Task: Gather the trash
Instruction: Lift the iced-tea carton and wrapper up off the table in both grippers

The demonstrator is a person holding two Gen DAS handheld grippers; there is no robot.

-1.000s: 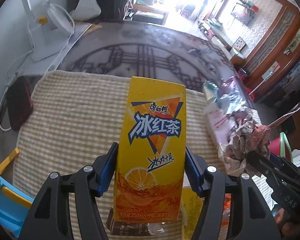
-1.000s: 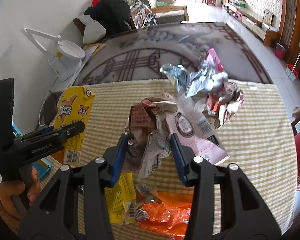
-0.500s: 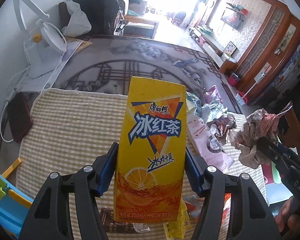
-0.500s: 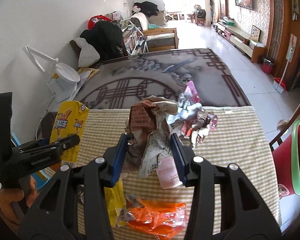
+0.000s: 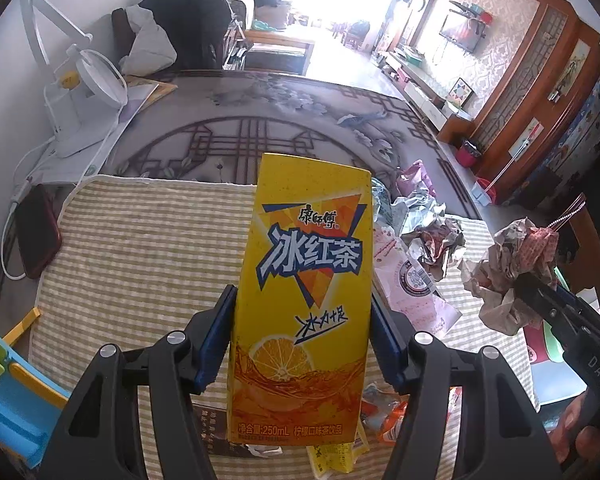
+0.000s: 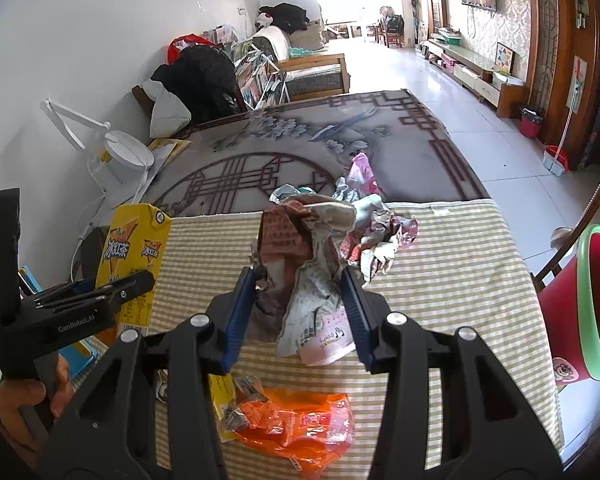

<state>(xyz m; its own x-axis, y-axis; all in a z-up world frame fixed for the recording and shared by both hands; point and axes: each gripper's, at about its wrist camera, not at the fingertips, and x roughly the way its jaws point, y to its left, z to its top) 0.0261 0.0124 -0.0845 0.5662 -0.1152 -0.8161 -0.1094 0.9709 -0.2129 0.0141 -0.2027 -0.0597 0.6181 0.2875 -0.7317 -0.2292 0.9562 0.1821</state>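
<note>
The left claw (image 5: 302,344) is clamped on a yellow iced-tea carton (image 5: 304,300), its blue pads pressing the carton's two narrow sides low down; the carton stands upright between them, printed face toward the camera, lifted clear of the striped cloth (image 5: 140,248) that covers the tabletop. In the right wrist view the same carton (image 6: 134,256) shows at the left of the cloth, with the left claw's black body across its lower half and a hand (image 6: 24,396) on the handle below.

The right claw (image 6: 300,308) is closed at a narrow setting on a wad of crumpled newspaper (image 6: 300,264), which bulges up above the pads and hangs a little below them, off the cloth. From the left wrist view that wad (image 5: 508,268) sits at the far right, past the cloth's right edge.

Left on the cloth: a heap of crumpled foil and plastic wrappers (image 6: 376,236) near its far edge, a pink-and-white printed packet (image 5: 408,280) just right of the carton, an orange plastic wrapper (image 6: 300,424) near the cloth's near edge, and a yellow sachet (image 6: 222,396) touching the orange wrapper's left end. A red bin with a green rim (image 6: 584,304) stands beyond the cloth's right edge. A dark red phone (image 5: 40,232) lies just off the cloth's left edge.
</note>
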